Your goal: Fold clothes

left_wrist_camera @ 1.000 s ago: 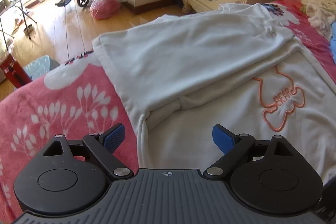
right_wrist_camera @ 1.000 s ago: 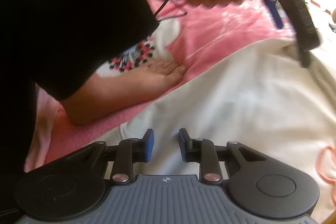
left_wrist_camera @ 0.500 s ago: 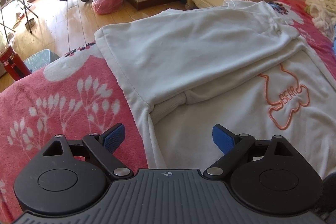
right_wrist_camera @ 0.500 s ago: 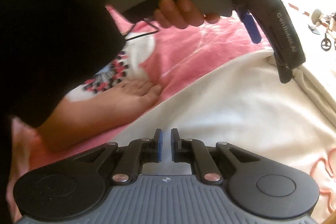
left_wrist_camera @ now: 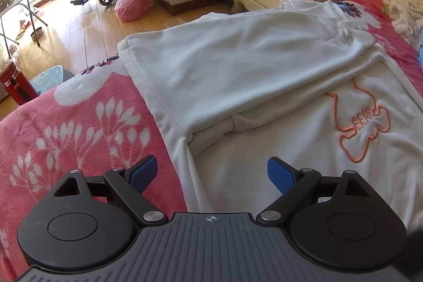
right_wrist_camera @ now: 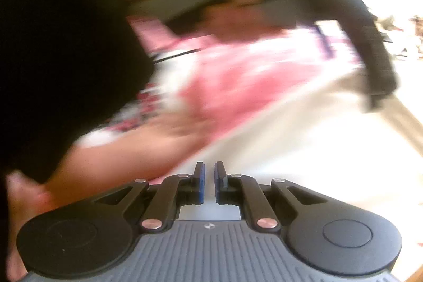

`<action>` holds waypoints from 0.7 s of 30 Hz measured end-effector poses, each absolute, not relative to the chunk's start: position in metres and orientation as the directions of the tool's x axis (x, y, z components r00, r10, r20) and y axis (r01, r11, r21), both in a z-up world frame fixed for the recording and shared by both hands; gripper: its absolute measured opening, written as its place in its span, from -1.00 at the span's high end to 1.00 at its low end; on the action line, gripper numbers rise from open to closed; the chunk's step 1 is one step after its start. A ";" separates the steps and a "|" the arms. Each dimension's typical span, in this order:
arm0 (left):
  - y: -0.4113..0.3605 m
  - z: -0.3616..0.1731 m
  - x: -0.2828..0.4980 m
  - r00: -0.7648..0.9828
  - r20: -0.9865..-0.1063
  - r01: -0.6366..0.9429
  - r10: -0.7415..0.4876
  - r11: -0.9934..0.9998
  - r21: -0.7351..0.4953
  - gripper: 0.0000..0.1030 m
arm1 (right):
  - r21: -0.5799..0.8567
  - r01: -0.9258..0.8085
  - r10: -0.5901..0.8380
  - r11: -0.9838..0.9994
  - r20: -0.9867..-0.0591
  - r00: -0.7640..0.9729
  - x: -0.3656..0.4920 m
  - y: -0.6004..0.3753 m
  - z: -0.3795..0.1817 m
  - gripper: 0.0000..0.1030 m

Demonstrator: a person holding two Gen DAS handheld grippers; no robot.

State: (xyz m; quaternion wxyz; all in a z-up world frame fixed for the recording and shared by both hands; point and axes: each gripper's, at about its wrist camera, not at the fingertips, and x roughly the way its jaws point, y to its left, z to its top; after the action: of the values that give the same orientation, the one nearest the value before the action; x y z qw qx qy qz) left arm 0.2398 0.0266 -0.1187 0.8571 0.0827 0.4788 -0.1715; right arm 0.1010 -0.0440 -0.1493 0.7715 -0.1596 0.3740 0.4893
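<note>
Covering the pink floral bedspread ahead of both tools lies a white cotton sweatshirt with an orange outlined bear motif, one side already folded across its body so a ribbed cuff peeks from beneath the fold. The left gripper hovers above its hem edge, jaws wide and empty. The right gripper, in a blurred view, has jaws nearly together, with nothing visibly between them.

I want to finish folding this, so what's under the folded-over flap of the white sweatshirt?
A ribbed cuff pokes out from under the folded flap, lying on the white sweatshirt front. The rest of that sleeve is covered by the flap.
</note>
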 end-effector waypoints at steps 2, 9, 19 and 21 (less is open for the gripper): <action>0.026 -0.119 0.239 0.480 -0.850 0.377 -0.216 0.926 -0.022 -0.77 | 0.100 -0.871 0.618 0.482 -0.743 0.257 0.109 -0.041 -0.157 0.85; 0.023 -0.124 0.238 0.471 -0.857 0.387 -0.210 0.922 -0.013 -0.77 | 0.161 -0.951 0.658 0.263 -0.751 0.055 0.058 -0.011 -0.173 0.84; 0.025 -0.116 0.234 0.485 -0.843 0.399 -0.234 0.916 -0.025 -0.77 | 0.243 -0.853 0.670 0.463 -0.726 0.157 0.098 -0.062 -0.149 0.83; 0.023 -0.115 0.229 0.478 -0.841 0.422 -0.253 0.906 -0.032 -0.77 | 0.257 -0.813 0.655 0.523 -0.731 0.190 0.114 -0.077 -0.147 0.83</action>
State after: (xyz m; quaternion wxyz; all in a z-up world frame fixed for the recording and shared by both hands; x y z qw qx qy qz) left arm 0.2287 0.0225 -0.1149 0.8550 0.0899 0.4711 -0.1972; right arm 0.1139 -0.0766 -0.1472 0.7657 -0.0941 0.4183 0.4794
